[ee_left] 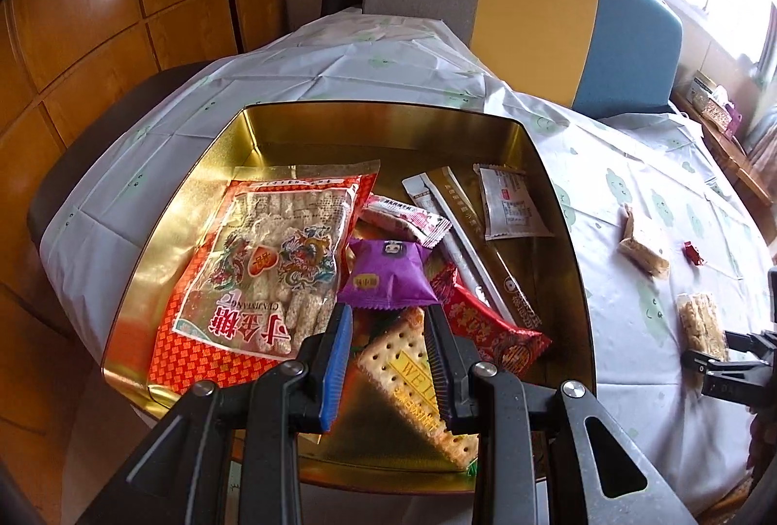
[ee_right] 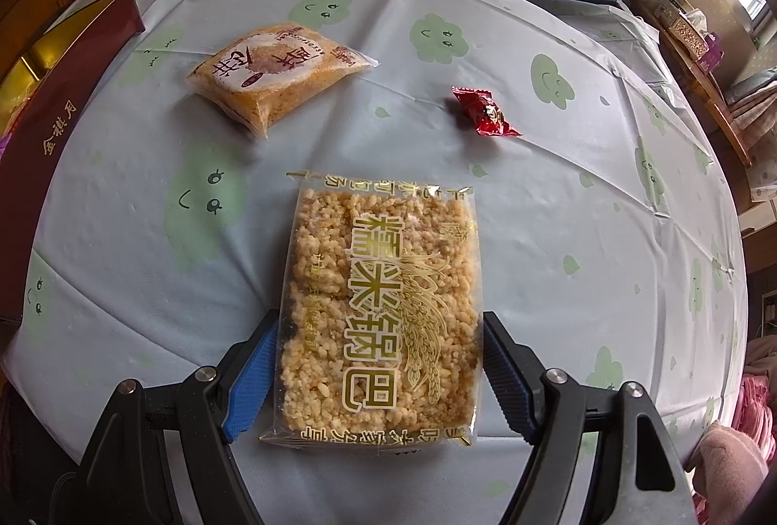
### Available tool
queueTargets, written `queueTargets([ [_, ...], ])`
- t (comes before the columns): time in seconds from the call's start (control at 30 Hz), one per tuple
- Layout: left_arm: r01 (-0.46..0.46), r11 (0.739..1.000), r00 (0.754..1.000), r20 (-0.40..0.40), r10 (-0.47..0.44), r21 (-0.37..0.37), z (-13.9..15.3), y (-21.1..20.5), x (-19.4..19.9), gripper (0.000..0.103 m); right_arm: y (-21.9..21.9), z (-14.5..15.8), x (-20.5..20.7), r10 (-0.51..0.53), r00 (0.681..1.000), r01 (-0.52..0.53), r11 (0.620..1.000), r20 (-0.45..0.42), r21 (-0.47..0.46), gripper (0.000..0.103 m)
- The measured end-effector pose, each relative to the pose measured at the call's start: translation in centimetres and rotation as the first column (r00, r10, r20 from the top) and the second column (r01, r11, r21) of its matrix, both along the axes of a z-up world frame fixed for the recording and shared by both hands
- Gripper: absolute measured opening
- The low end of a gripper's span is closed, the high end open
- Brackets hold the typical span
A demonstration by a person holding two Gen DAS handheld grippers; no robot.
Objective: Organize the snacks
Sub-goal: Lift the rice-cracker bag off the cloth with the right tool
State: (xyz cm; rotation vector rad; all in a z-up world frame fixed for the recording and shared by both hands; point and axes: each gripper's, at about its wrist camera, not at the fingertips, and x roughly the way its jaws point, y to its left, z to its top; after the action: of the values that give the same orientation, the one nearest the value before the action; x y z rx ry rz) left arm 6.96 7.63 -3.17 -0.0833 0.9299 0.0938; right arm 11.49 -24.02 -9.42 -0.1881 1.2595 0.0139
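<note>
A gold tin (ee_left: 544,165) on the table holds several snacks: a big red sesame-candy bag (ee_left: 257,262), a purple packet (ee_left: 388,275), a red packet (ee_left: 490,326) and long sachets (ee_left: 466,233). My left gripper (ee_left: 388,316) hangs over the tin, open, with a cracker packet (ee_left: 413,374) lying between its fingers. My right gripper (ee_right: 381,330) is open around a rice-crisp packet (ee_right: 383,306) lying on the tablecloth; its pads sit at the packet's sides. The right gripper (ee_left: 718,355) also shows in the left wrist view.
An orange cake packet (ee_right: 277,76) and a small red candy (ee_right: 485,112) lie farther out on the tablecloth (ee_right: 582,209). The tin's maroon wall (ee_right: 53,127) stands at the left. Chairs (ee_left: 534,10) line the far table edge.
</note>
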Motion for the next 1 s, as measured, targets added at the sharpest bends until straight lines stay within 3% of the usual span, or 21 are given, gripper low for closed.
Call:
queueTargets([
  [1.0,-0.035,0.999,0.999,0.006,0.035,-0.006,-0.6,2.6,-1.7,0.031,-2.9,0.5,1.0,-0.061,0.997,0.063,0.997,-0.036,0.049,0.081],
])
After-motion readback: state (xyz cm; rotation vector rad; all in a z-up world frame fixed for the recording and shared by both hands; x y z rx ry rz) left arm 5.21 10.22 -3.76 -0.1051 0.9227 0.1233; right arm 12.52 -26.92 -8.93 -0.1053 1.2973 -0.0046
